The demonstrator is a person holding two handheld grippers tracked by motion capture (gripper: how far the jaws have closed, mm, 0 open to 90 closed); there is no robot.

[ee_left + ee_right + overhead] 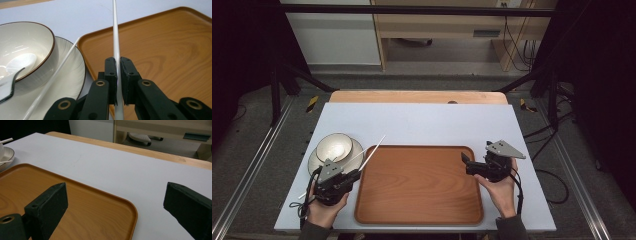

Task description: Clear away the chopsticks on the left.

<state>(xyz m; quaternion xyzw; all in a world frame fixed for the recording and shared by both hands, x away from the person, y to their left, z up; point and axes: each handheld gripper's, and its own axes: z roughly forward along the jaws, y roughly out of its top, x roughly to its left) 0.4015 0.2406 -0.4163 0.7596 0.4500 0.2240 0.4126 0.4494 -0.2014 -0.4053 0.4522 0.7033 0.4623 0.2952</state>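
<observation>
On the tabletop (pixel 422 122) sits a wooden tray (pixel 419 185). At its left edge the left hand-held gripper (pixel 118 75) is clenched on a white chopstick (pixel 115 37) — lower it level onto the tray. The right hand-held gripper (pixel 115 205) hangs released — keep it clear.

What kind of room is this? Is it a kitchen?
Probably not a kitchen; more likely a lab or workshop set up for recording. A black metal frame surrounds the table, cables hang behind it, and the floor is bare grey.
</observation>
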